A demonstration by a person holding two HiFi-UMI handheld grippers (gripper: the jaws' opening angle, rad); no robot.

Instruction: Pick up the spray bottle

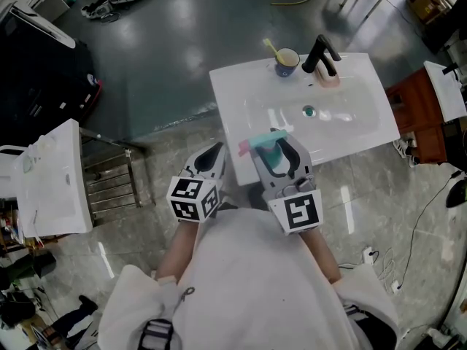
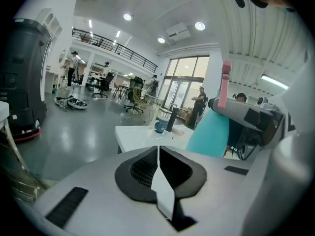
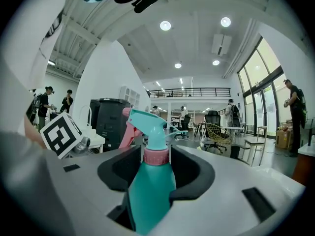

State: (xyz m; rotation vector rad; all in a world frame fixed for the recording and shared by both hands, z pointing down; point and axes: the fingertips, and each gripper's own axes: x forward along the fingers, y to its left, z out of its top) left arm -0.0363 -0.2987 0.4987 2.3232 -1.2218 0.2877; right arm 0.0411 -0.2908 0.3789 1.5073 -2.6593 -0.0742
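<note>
My right gripper [image 1: 277,150] is shut on the spray bottle [image 1: 263,143], a teal bottle with a pink collar and pink trigger. It is held off the front edge of the white sink [image 1: 350,100]. In the right gripper view the bottle [image 3: 150,181] stands upright between the black pads, nozzle pointing away, with the gripper [image 3: 152,163] closed round its shoulder. My left gripper [image 1: 213,155] hovers just left of it, shut with nothing held. In the left gripper view its pads [image 2: 142,168] meet, and the bottle [image 2: 209,132] shows at the right.
On the sink stand a blue cup [image 1: 286,63] with a yellow toothbrush, a black faucet [image 1: 321,53] and a pink soap piece [image 1: 328,80]. A white basin [image 1: 51,177] with a metal rack [image 1: 109,184] is at the left, a brown cabinet [image 1: 412,115] at the right.
</note>
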